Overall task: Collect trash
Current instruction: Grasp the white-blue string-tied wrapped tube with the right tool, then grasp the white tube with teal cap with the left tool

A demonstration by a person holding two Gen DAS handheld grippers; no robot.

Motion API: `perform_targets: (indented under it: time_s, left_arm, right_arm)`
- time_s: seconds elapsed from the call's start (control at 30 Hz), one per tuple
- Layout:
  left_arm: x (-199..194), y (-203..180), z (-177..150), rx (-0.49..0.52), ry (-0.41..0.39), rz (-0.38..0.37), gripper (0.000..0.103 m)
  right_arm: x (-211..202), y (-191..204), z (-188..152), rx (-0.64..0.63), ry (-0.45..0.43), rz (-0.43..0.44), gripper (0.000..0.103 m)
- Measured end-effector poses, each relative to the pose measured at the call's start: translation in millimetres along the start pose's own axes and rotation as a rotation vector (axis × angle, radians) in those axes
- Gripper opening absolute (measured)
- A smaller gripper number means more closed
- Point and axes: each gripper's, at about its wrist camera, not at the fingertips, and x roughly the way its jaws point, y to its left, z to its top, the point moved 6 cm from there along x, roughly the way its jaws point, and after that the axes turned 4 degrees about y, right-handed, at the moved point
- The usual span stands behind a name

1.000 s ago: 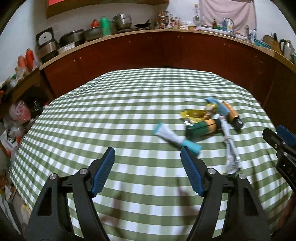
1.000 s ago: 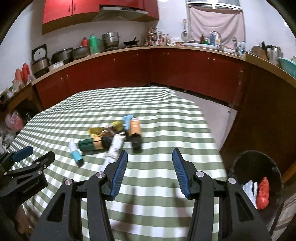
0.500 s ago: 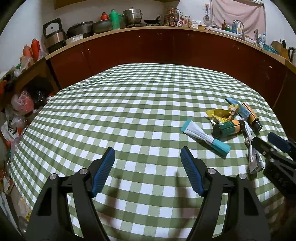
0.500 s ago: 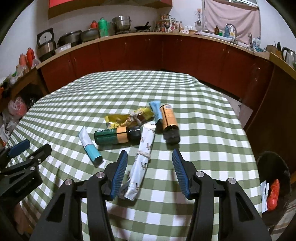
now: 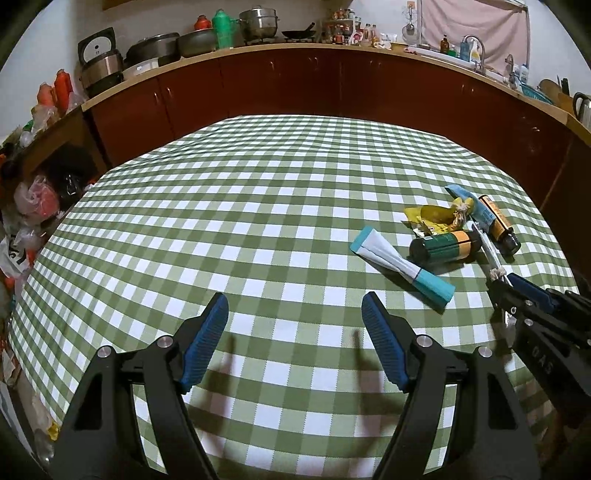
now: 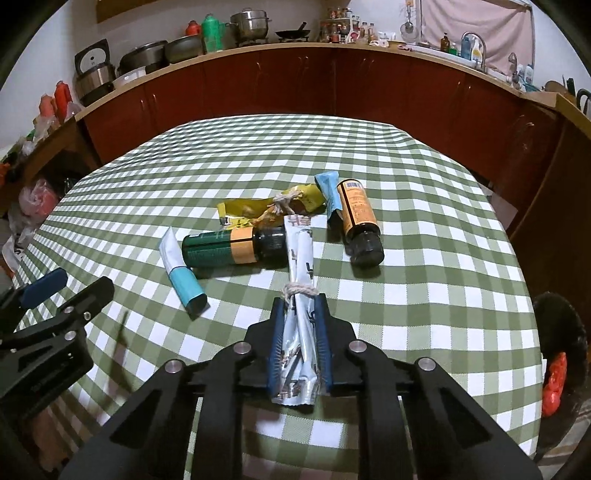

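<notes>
My right gripper [image 6: 299, 306] is closing its jaws on a long silver wrapper [image 6: 301, 258] tied with string, and the blue pads press its near end on the checked tablecloth [image 6: 424, 258]. Beyond it lie a green bottle [image 6: 218, 249], a brown bottle with an orange label [image 6: 360, 221], a white and teal tube [image 6: 181, 269], a yellow wrapper [image 6: 258, 206] and a small blue packet [image 6: 328, 192]. My left gripper [image 5: 295, 310] hangs open over bare cloth, left of the tube [image 5: 402, 266], with nothing between its fingers.
A dark bin [image 6: 561, 332] holding red and white trash stands on the floor off the table's right edge. Brown cabinets and a counter with pots [image 5: 258, 22] curve round the back. Bags and clutter [image 5: 33, 199] sit at the left.
The right gripper moved forward over the silver wrapper and closed on its near end. The left gripper shifted slightly, so the trash pile now sits further right in its view.
</notes>
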Motion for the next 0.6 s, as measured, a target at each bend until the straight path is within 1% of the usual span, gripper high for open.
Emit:
perform_targets:
  time_s: [0.03, 0.23, 0.5, 0.6]
  left_arm:
    - [0.2, -1.0, 0.2, -0.003, 0.002, -0.003, 0.078]
    - [-0.7, -16.5, 2.0, 0.01, -0.001, -0.009, 0.078]
    - [-1.8, -46.1, 9.1, 0.03, 0.0, -0.034, 0.079]
    - [-1.8, -58.7, 11.9, 0.04, 0.001, -0.041, 0.079]
  right_arm:
    - [-1.0, 0.0, -0.8, 0.0, -0.001, 0.003, 0.018]
    - [-18.2, -9.5, -4.7, 0.011, -0.039, 0.014, 0.018]
    - [-46.2, -30.8, -1.2, 0.015, -0.12, -0.021, 0.018]
    - [-51.4, -42.1, 1.4, 0.025, -0.137, -0.032, 0.018]
